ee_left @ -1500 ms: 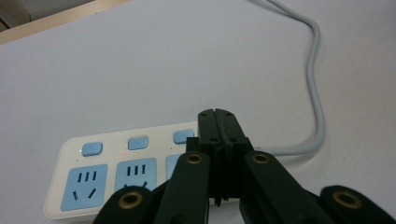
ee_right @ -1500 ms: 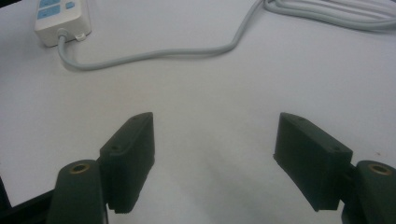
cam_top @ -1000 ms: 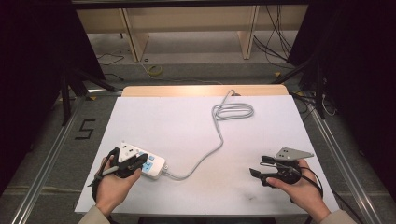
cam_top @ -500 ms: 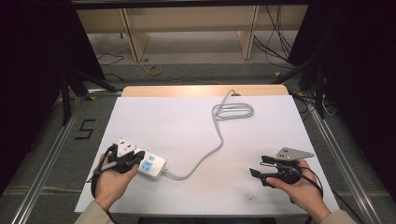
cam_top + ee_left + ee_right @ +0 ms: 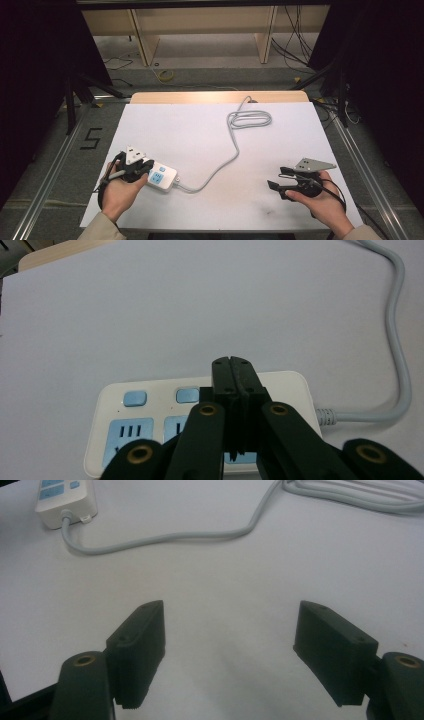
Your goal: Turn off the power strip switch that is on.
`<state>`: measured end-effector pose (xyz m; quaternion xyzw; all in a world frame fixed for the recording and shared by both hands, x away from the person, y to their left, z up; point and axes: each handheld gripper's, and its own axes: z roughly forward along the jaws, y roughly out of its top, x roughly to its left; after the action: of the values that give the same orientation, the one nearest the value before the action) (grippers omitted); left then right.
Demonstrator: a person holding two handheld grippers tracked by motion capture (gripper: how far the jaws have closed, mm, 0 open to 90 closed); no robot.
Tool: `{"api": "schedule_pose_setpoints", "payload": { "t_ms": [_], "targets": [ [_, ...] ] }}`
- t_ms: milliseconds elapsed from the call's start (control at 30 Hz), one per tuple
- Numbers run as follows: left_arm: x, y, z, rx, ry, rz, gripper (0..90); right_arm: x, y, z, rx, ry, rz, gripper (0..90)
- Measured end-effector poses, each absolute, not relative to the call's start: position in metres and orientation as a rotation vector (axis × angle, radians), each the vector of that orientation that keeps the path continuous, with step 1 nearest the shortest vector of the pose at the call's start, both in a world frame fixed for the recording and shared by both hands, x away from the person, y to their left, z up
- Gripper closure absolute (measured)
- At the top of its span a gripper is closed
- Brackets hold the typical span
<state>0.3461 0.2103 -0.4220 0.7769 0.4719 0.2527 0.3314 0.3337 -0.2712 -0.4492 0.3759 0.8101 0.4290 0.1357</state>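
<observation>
A white power strip [image 5: 162,176] with light blue sockets and buttons lies flat near the table's front left. Its grey cable [image 5: 227,160] runs right and back to a coil [image 5: 249,119]. My left gripper [image 5: 145,172] is shut with nothing between the jaws. Its tips [image 5: 233,371] hang over the power strip [image 5: 150,410] near the cable end; I cannot tell if they touch it. My right gripper [image 5: 276,178] rests at the front right, open and empty. Its jaws [image 5: 230,625] stand wide over bare table, pointing toward the strip [image 5: 62,497].
The white tabletop [image 5: 200,135] has a wooden strip [image 5: 220,96] along its far edge. Shelving legs and loose cables lie on the floor beyond. A "5" mark [image 5: 91,138] is on the floor at the left.
The left gripper has shifted only slightly at the strip. The right gripper, the strip and the cable have kept still.
</observation>
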Motion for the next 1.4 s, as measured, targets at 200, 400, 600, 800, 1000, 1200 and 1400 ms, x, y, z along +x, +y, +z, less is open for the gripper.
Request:
{"api": "schedule_pose_setpoints", "payload": {
  "t_ms": [200,400,600,800,1000,1200,1400],
  "targets": [
    [0.349,0.211,-0.423,2.031,1.247,0.662,89.9,0.334,-0.271,-0.449,1.086,2.347,1.242,28.8],
    [0.353,0.211,-0.424,2.037,1.255,0.666,89.9,0.334,-0.271,-0.450,1.090,2.346,1.242,28.8],
    [0.356,0.211,-0.425,2.042,1.260,0.672,89.9,0.334,-0.271,-0.449,1.091,2.347,1.241,28.7],
    [0.360,0.212,-0.425,2.051,1.270,0.665,89.9,0.334,-0.272,-0.449,1.089,2.345,1.241,28.7],
    [0.363,0.212,-0.426,2.055,1.275,0.659,89.9,0.334,-0.272,-0.449,1.089,2.344,1.242,28.7],
    [0.366,0.213,-0.427,2.055,1.290,0.654,89.9,0.334,-0.272,-0.449,1.089,2.344,1.241,28.6],
    [0.369,0.213,-0.428,2.066,1.310,0.644,89.9,0.334,-0.272,-0.449,1.091,2.345,1.238,28.7]
  ]
}}
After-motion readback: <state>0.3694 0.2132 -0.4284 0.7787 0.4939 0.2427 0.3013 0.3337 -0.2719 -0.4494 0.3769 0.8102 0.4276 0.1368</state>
